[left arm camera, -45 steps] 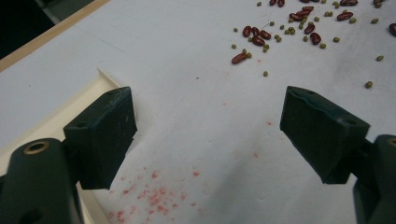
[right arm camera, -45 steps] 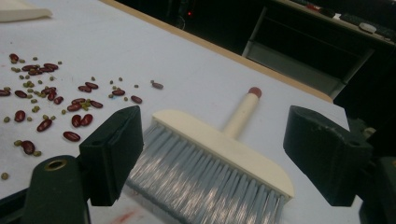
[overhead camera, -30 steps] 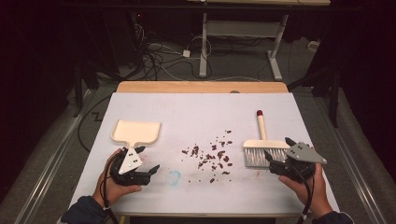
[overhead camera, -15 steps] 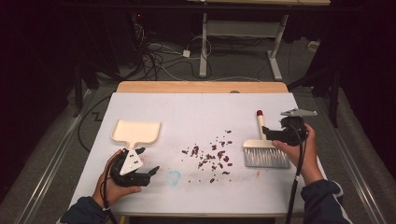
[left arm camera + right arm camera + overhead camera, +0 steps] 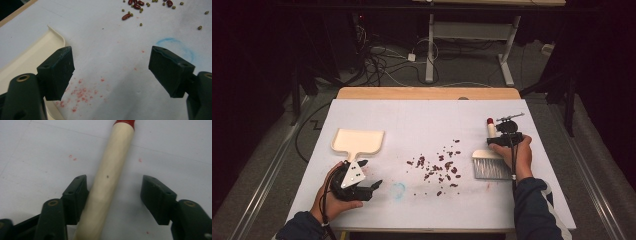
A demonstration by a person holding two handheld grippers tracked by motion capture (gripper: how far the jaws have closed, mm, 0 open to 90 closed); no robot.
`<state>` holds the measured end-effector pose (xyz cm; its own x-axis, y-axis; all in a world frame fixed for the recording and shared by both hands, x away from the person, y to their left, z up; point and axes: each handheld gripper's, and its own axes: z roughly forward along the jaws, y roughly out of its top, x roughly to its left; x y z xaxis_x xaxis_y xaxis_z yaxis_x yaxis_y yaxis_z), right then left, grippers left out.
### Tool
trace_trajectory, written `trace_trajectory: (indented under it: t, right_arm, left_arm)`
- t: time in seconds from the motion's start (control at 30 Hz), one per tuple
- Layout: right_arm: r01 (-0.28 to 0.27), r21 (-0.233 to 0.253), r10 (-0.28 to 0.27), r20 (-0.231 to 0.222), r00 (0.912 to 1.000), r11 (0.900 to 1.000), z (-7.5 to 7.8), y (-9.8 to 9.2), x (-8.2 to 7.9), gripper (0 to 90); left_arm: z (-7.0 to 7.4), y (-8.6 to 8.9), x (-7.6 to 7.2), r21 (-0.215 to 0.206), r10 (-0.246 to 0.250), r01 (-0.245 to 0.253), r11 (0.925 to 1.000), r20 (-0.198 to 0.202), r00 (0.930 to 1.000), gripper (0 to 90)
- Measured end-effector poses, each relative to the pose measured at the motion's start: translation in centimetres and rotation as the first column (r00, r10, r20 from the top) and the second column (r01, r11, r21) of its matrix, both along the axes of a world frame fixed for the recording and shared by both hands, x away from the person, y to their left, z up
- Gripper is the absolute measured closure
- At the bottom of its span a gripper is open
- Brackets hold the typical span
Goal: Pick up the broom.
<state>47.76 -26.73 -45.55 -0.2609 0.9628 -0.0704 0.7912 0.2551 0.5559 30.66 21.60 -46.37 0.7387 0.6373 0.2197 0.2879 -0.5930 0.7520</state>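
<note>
While astride brush handle (image 5: 110, 170), open right gripper (image 5: 115, 200)

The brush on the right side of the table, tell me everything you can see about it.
The brush lies flat on the white table. Its round, pale, wood-like handle has a red tip pointing away from the person; the pale bristles point toward them, beside the scattered beans. The right gripper straddles the handle, open, one of its fingers against it.

Table brightly lit, surroundings dark (gripper views slightly soft).
</note>
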Motion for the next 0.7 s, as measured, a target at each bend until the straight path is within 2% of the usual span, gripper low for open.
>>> trace_trajectory:
  t: [0.17,0.2,0.23,0.37,0.5,0.57,0.7]
  right_arm:
    - [-0.01,0.019,0.01,-0.007,0.9999,1.0,0.0,0.0,0.1,49.2]
    - [-0.02,0.024,0.02,-0.003,0.9998,1.0,0.0,0.1,0.0,56.5]
    - [-0.026,0.025,0.026,0.001,0.9997,0.999,0.0,0.2,0.0,59.0]
    - [-0.014,0.008,0.014,0.006,0.9999,1.0,0.1,0.6,0.0,61.7]
    - [-0.02,0.003,0.02,0.021,0.9996,1.0,0.0,1.1,-0.1,70.5]
    - [-0.027,-0.018,0.028,0.024,0.9993,0.999,0.0,1.4,-0.1,70.6]
    - [-0.02,-0.003,0.02,0.038,0.9991,1.0,-0.1,1.2,-0.2,70.7]
  left_arm:
    - [-0.1,-0.1,0.0,0.01,-0.003,0.003,0.9999,0.004,1.0,19.9]
    - [-0.1,-0.1,0.0,0.013,-0.005,0.005,0.9999,0.005,1.0,20.0]
    - [-0.1,-0.2,0.0,0.013,-0.007,0.007,0.9999,0.003,1.0,20.1]
    - [-0.1,-0.3,0.1,0.019,-0.009,0.009,0.9998,-0.001,1.0,20.1]
    - [-0.2,-0.5,0.2,0.02,-0.014,0.015,0.9997,-0.006,0.9999,20.1]
    - [-0.2,-0.5,0.2,0.019,-0.015,0.015,0.9997,-0.006,0.9999,20.1]
    - [-0.2,-0.4,0.2,0.017,-0.016,0.016,0.9997,-0.008,0.9998,20.4]
